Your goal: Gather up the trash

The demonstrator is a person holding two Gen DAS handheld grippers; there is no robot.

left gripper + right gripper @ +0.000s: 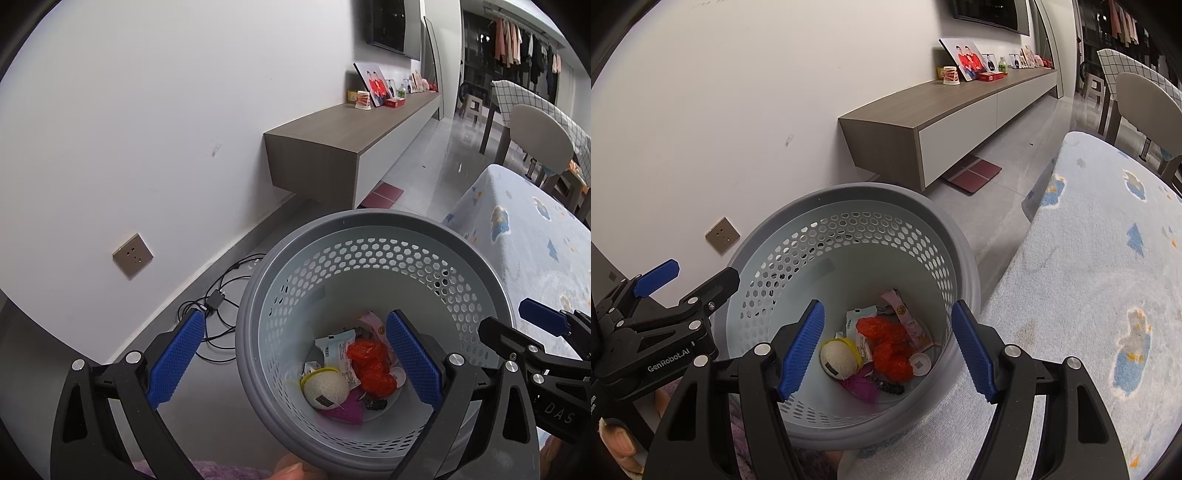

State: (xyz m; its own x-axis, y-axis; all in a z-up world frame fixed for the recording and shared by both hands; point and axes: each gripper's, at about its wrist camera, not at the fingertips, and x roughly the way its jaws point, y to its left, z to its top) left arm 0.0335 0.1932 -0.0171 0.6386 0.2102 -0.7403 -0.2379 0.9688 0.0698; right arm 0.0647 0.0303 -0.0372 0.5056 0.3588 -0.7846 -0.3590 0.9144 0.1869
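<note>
On the grey floor (pixel 997 206), both spread hand-held grippers (pixel 295 358) (pixel 886 347) partly hide the basket (pixel 369 221)'s trash (pixel 886 347).

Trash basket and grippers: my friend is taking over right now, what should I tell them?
Left gripper: open, holding nothing, over the near rim of the basket.
Right gripper: open, holding nothing, above the basket's mouth.
Basket: on the floor beside the blue rug.
Done: already in the basket are an orange bag, a white ball, paper wrappers and a purple piece.
Left: no loose trash shows in either view; look around before stopping.
</note>
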